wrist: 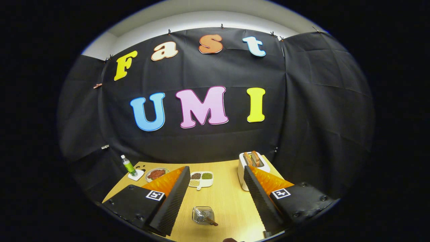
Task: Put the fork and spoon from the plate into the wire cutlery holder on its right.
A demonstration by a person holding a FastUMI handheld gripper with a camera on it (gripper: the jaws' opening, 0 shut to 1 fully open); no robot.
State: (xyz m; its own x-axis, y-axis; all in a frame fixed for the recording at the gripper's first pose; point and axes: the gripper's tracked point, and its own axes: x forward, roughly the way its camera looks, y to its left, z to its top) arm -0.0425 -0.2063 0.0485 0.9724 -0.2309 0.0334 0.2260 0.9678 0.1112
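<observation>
Wire cutlery holder (203, 215) sits near the table's (228, 198) front edge, between the fingers and low. A brown-handled utensil (211, 221) lies in it, handle pointing right-forward; fork or spoon, can't tell. Gripper (215, 201) spread wide, holding nothing, hovering above. Toaster (252, 166) at back right corner, divided dish (201, 179) mid-table.

Gripper (216, 176) camera, high above table (228, 198)

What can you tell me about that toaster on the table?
The toaster is a white, boxy one that looks like plastic. It stands upright on the wooden table, near the far edge by the black cloth wall. Two browned slices of bread stick up from its top slots. One of the fingers of the open gripper hides its lower front.
</observation>
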